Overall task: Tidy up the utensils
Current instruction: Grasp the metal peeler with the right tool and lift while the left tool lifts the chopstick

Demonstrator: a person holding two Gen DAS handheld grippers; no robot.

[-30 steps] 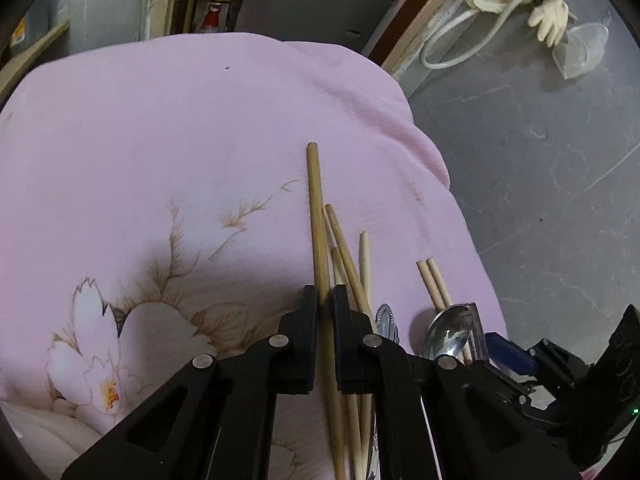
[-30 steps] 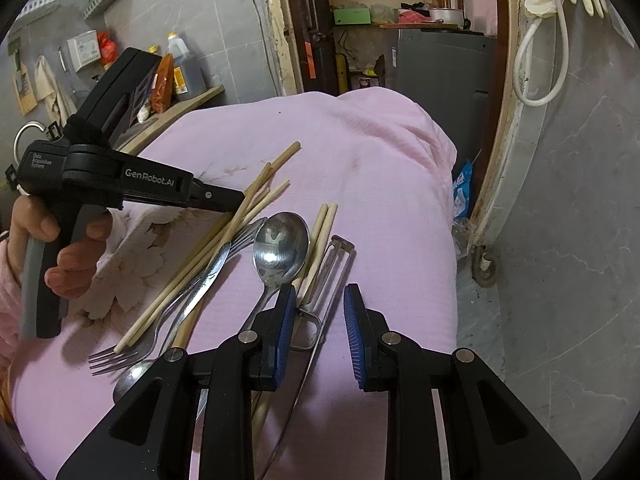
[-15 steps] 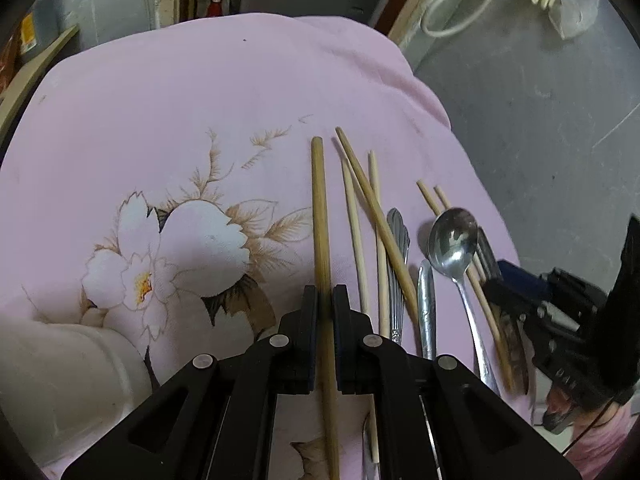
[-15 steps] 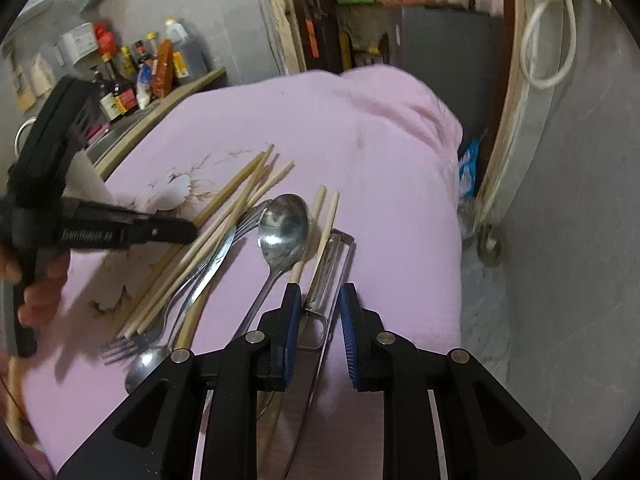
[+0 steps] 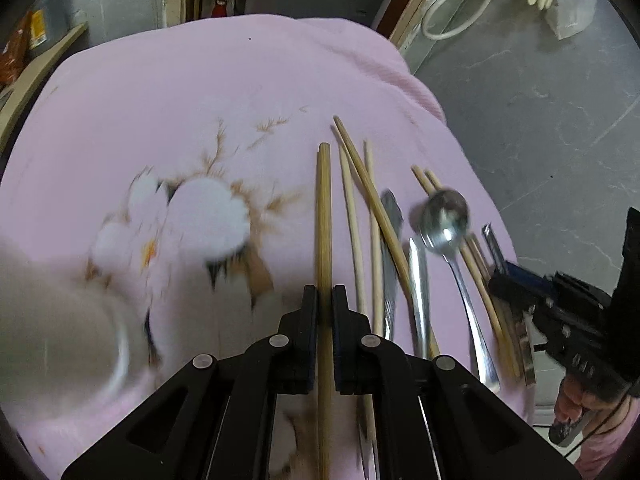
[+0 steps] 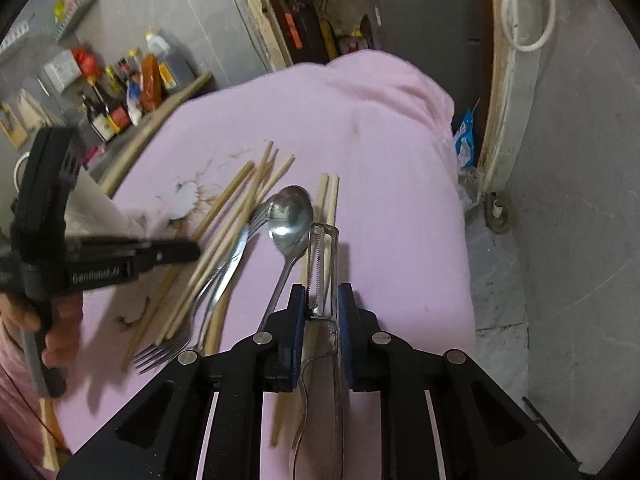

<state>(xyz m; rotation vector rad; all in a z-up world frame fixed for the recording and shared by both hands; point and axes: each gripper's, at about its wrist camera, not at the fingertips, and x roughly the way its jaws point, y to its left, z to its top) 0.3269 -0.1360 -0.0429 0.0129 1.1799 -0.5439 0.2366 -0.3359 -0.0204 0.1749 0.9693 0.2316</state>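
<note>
Your left tool [image 5: 325,304] is clamped tight on a thick wooden chopstick [image 5: 323,216], the pads pressing its shaft from both sides, with the stick running straight ahead out past the fingertips and back under the tool body. It points steeply down at the desk, which is covered by a pink cloth [image 5: 200,92] printed with a white flower.

Just to the right of that tool lie the rest of the utensils in a loose row: three thinner chopsticks [image 5: 352,208], one crossing the other two, then a fork handle [image 5: 390,216], a second metal handle [image 5: 418,276], and a spoon [image 5: 446,214] with its bowl away from you. Beyond the spoon, a pair of chopsticks [image 5: 476,264] lies partly under it.

Your right tool [image 6: 322,304] is closing around a metal peeler [image 6: 322,256]; the peeler's frame sits between the blue pads, and the pads look to be touching its sides, though the blur makes that hard to confirm. The peeler's head reaches ahead of the fingertips, beside the spoon bowl and over the pair of chopsticks.

To the left of the left tool, a blurred white vessel [image 5: 60,320] stands on the cloth.
</note>
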